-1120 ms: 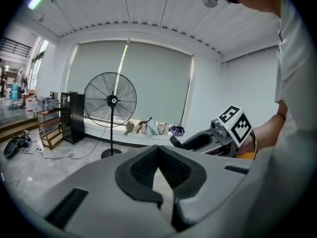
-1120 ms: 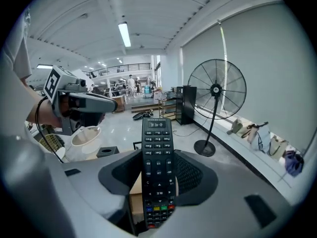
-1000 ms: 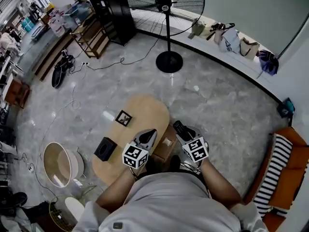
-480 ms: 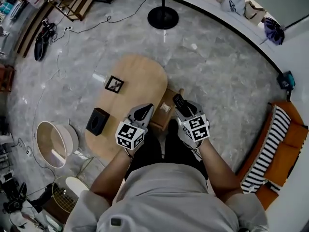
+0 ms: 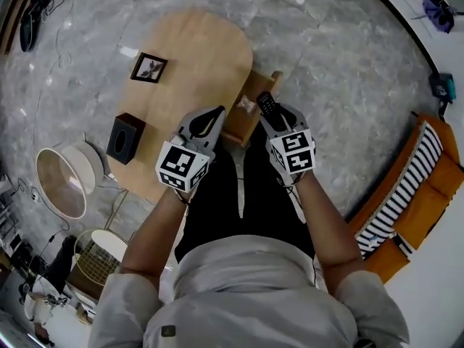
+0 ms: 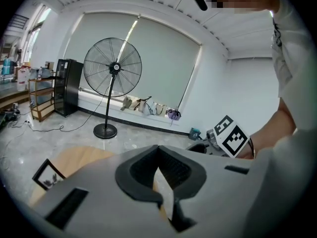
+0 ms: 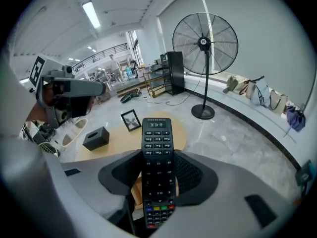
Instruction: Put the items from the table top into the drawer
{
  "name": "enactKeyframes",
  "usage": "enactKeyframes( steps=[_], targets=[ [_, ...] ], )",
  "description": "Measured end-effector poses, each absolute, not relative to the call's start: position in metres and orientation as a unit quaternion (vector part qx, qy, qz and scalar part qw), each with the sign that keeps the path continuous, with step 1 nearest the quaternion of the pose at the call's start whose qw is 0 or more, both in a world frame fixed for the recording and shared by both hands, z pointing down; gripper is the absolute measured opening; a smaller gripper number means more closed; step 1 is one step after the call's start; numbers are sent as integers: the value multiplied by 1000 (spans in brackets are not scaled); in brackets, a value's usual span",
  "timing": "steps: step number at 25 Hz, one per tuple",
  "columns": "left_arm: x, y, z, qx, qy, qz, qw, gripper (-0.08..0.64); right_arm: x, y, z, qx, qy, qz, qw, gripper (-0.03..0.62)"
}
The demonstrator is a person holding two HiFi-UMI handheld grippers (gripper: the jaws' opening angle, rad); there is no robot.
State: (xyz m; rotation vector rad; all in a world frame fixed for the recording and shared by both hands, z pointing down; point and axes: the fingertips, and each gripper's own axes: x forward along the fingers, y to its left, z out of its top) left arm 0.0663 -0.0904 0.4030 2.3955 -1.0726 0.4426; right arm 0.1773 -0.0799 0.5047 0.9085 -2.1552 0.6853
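Note:
My right gripper (image 5: 270,111) (image 7: 157,157) is shut on a black remote control (image 7: 157,167) (image 5: 267,103), which sticks out forward past the jaws. It hangs over the open wooden drawer (image 5: 247,114) at the near side of the oval wooden table (image 5: 196,49) (image 7: 111,140). My left gripper (image 5: 212,114) (image 6: 158,150) is beside it on the left, over the table's edge, fingertips together with nothing held. A framed picture (image 5: 148,67) (image 7: 131,119) (image 6: 47,175) and a black tissue box (image 5: 125,138) (image 7: 96,138) rest on the table top.
Something small and white (image 5: 245,103) lies in the drawer. A pale round tub (image 5: 61,183) and a wire basket (image 5: 98,263) stand left of the table. An orange sofa with a striped cushion (image 5: 406,194) is on the right. A floor fan (image 7: 204,43) (image 6: 113,68) stands beyond the table.
Both grippers have sunk toward the drawer and table edge, the remote still in the right one. The head view has tipped down, so the fan and shelves have left it.

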Motion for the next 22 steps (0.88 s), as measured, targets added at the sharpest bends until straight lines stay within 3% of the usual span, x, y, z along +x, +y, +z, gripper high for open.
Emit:
enactKeyframes(
  steps=[11, 22],
  targets=[
    [64, -86, 519, 865, -379, 186, 271, 9, 160, -70, 648, 352, -794, 344, 357, 218],
    [67, -89, 612, 857, -366, 199, 303, 9, 157, -76, 761, 392, -734, 451, 324, 219]
  ],
)
